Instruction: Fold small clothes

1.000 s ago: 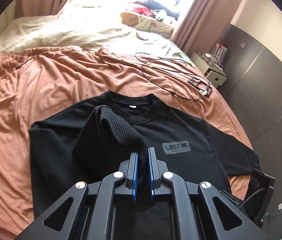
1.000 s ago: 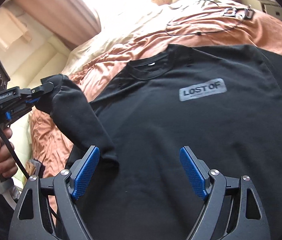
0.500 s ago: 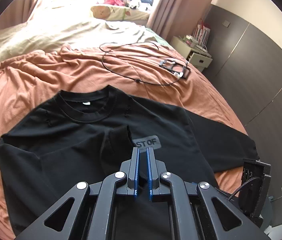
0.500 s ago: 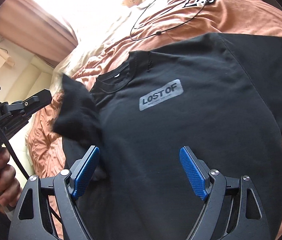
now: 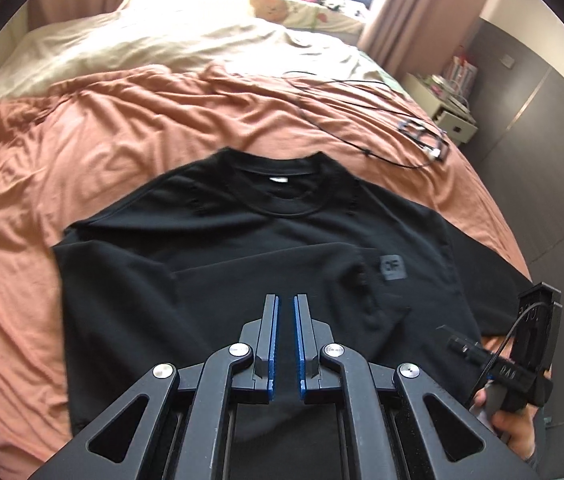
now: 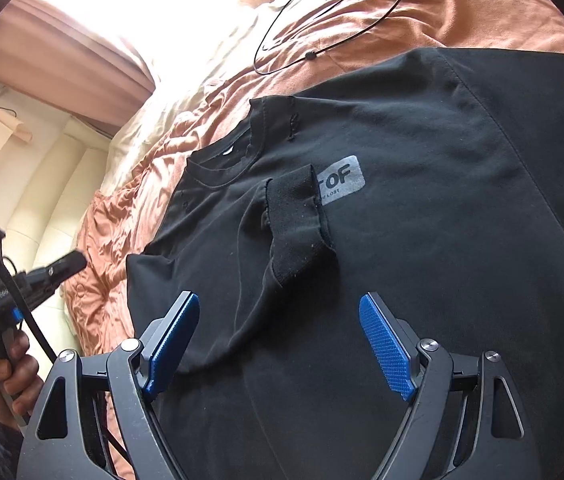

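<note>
Right wrist view: sleeve [image 6: 282, 236] laid across sweatshirt [image 6: 441, 160]; both tongs, right tongs [image 6: 278, 344] spread and left tongs [image 5: 285, 344] slightly parted, empty; opposite sleeve is best gripped at its cuff.

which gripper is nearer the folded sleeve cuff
Right. The right gripper hangs open just short of the cuff; the left gripper sits farther off to its side, empty.

Before me: bed [image 5: 130, 128] with rumpled terracotta cover and cream sheet [image 5: 154, 48]; pinkish curtains [image 5: 413, 16] by a sunlit window; white nightstand [image 5: 441, 104]; dark panelled wall [image 5: 553, 128].
</note>
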